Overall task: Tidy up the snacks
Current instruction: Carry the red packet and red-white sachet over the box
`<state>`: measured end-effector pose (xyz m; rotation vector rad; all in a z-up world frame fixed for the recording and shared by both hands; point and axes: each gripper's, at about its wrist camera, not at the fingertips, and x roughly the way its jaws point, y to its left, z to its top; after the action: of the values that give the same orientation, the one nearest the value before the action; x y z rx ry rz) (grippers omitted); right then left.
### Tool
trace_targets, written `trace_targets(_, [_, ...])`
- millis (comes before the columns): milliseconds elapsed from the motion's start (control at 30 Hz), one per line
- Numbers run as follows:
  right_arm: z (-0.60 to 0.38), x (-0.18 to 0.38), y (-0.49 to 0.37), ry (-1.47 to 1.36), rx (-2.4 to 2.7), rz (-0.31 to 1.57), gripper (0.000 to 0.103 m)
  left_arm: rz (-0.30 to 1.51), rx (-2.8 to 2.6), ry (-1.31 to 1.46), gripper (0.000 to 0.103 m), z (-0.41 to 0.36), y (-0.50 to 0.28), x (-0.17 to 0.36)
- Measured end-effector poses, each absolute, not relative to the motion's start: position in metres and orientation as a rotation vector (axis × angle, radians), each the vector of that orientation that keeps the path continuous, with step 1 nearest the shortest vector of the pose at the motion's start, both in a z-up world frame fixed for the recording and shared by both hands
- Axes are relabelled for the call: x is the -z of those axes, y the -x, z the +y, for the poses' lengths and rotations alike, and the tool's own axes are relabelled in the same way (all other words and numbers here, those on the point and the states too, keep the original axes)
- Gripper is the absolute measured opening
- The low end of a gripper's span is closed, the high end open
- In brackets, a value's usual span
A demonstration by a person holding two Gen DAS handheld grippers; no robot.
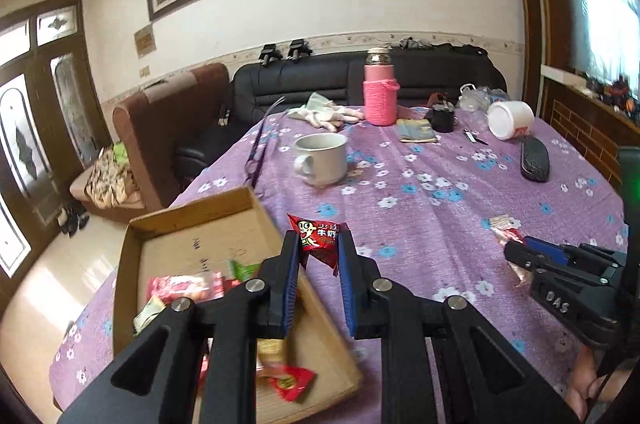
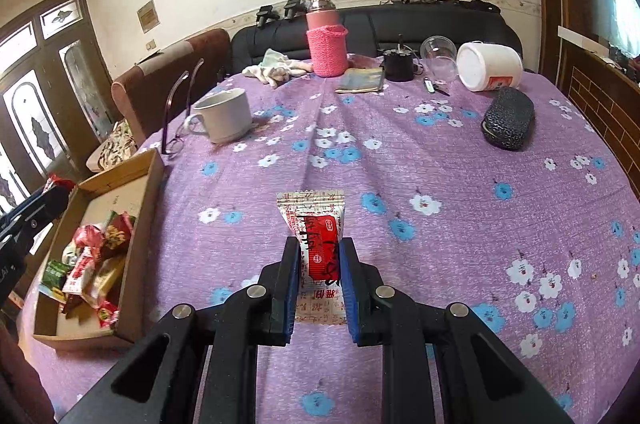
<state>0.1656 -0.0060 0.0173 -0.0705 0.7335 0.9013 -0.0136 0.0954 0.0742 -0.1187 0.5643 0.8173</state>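
My left gripper (image 1: pixel 318 244) is shut on a red snack packet (image 1: pixel 316 238) with a cartoon face, held above the right edge of a cardboard box (image 1: pixel 188 220). The box holds several snack packets (image 1: pixel 184 288). My right gripper (image 2: pixel 319 252) is shut on a white-and-red snack packet (image 2: pixel 320 236), held low over the purple flowered tablecloth (image 2: pixel 400 151). In the left wrist view the right gripper (image 1: pixel 516 252) is at the right with that packet (image 1: pixel 504 228). In the right wrist view the box (image 2: pixel 132 179) lies at the left with snacks (image 2: pixel 92 256) inside, and the left gripper (image 2: pixel 48 199) shows at the left edge.
A white mug (image 2: pixel 224 115), glasses (image 2: pixel 176 131), a pink knit-covered flask (image 2: pixel 326 39), a tipped white tub (image 2: pixel 488 65), a dark glasses case (image 2: pixel 508 123), a black cup (image 2: pixel 398 63) and cloths (image 2: pixel 276 67) are on the far half of the table. Sofas stand behind.
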Motion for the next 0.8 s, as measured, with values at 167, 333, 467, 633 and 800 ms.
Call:
trace_targets(167, [0.001, -0.024, -0.147, 0.06, -0.961, 0.755, 0.021, 0.567, -0.844, 0.214, 0.019, 0.128, 0.053, -0.072])
trace_targets(333, [0.023, -0.038, -0.104, 0.085, -1.077, 0.754, 0.021, 0.578, -0.882, 0.286, 0.019, 0.162, 0.09, -0.066])
trace_targets(467, [0.048, -0.052, -0.067, 0.112, -1.181, 0.752, 0.021, 0.588, -0.913, 0.337, 0.019, 0.186, 0.115, -0.056])
trace_targets(633, [0.082, -0.057, -0.03, 0.198, -1.254, 0.741, 0.022, 0.607, -0.928, 0.39, 0.019, 0.203, 0.134, -0.04])
trace_targets(800, [0.115, -0.047, -0.012, 0.26, -1.265, 0.772, 0.022, 0.625, -0.915, 0.415, 0.019, 0.209, 0.143, -0.028])
